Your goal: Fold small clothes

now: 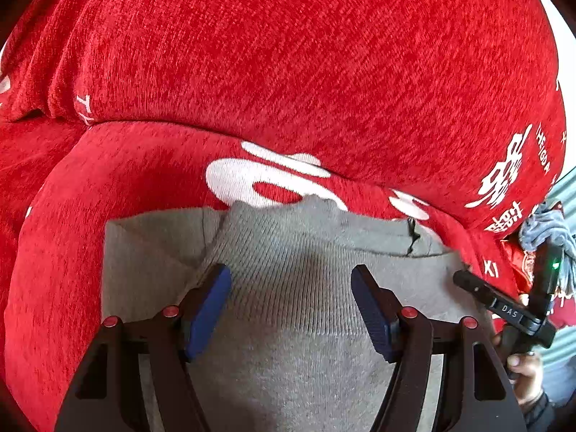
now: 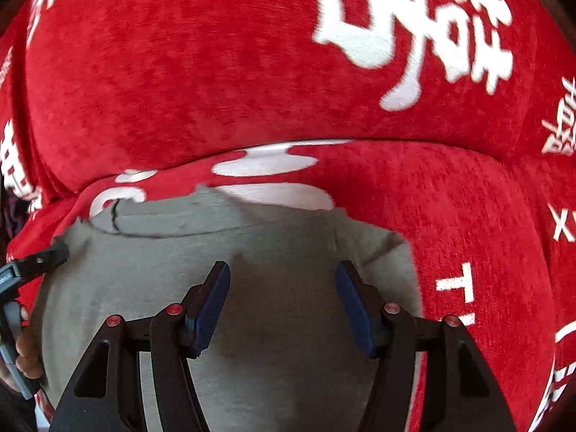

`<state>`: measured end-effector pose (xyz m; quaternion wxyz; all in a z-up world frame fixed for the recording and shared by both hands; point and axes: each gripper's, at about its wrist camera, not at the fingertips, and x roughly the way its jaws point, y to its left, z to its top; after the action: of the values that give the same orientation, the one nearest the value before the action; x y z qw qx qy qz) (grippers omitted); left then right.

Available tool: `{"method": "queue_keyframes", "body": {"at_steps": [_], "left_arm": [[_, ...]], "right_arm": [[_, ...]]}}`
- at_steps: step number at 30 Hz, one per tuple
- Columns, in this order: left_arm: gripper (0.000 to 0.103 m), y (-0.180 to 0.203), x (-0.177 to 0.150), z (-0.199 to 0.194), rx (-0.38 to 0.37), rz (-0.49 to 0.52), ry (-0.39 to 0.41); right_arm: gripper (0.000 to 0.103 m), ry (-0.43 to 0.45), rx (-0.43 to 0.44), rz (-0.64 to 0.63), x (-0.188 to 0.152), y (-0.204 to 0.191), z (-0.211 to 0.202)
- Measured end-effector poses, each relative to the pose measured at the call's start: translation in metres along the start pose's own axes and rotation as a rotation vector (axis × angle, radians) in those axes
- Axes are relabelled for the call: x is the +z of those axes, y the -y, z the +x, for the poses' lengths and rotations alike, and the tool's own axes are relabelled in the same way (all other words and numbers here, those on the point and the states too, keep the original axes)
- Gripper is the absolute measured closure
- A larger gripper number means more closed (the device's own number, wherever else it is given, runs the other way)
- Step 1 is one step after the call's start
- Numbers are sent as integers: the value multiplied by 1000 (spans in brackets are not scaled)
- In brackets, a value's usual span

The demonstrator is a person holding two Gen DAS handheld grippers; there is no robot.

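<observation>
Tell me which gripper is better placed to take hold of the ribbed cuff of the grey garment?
Left. The left gripper is open with the ribbed cuff directly between its fingers. The right gripper, also open, is over plain grey fabric, with the cuff only ahead of it.

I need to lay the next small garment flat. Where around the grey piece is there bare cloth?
Bare red cloth lies right of the grey garment, and a band runs beyond its far edge up to the red cushion. Crowded: above the garment itself, where the open left gripper and right gripper hover.
</observation>
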<state>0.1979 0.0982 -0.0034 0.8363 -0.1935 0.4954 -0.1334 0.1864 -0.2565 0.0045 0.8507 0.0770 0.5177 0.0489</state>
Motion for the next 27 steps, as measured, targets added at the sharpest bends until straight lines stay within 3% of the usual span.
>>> {"method": "queue_keyframes", "body": {"at_steps": [4, 7, 13, 18, 19, 24, 27], "left_arm": [[32, 6, 1, -14, 50, -21, 29], [32, 24, -18, -41, 96, 32, 79], [32, 73, -87, -61, 123, 188, 80], [32, 81, -124, -60, 250, 278, 96], [32, 73, -127, -58, 295, 278, 90], [32, 48, -134, -90, 258, 199, 112], [32, 46, -143, -109, 243, 142, 150]], "right_arm": [[38, 21, 19, 33, -1, 6, -10], [37, 91, 15, 27, -15, 2, -43], [37, 126, 39, -135, -74, -37, -84], [37, 114, -14, -280, -124, -62, -85], [38, 113, -40, -280, -130, -58, -83], [38, 122, -27, -149, -148, -3, -100], [37, 147, -85, -96, -157, 5, -121]]}}
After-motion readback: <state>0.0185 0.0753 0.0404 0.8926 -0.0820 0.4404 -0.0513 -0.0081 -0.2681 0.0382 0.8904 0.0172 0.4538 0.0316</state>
